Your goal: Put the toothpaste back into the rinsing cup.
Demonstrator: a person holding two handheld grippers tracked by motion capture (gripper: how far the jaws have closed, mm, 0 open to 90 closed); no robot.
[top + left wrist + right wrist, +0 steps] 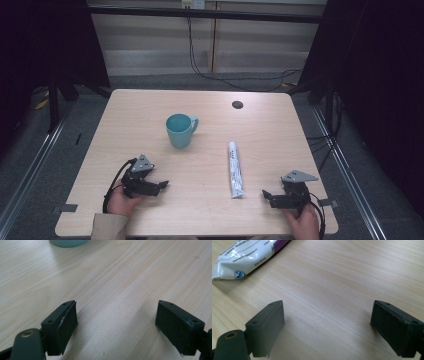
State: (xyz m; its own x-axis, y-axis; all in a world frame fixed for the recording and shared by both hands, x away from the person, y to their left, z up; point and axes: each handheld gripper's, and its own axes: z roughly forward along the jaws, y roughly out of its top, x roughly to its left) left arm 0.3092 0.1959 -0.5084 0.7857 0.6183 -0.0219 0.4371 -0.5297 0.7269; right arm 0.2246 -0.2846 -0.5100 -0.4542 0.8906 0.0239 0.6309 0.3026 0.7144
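Both tongs wide, empty, white purple-striped tube lying flat, crimped end nearest

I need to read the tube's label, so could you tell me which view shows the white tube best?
The right gripper view: the white tube lies close, print visible. The high view shows the whole tube, but small.

In the left gripper view, the teal mug is cut off by the top edge, so that a sliver of its base is seen. In the right gripper view, the white tube is cut by the top and left edges; its small print is too blurred to be read. In the high view, both forearms are cropped at the bottom edge.
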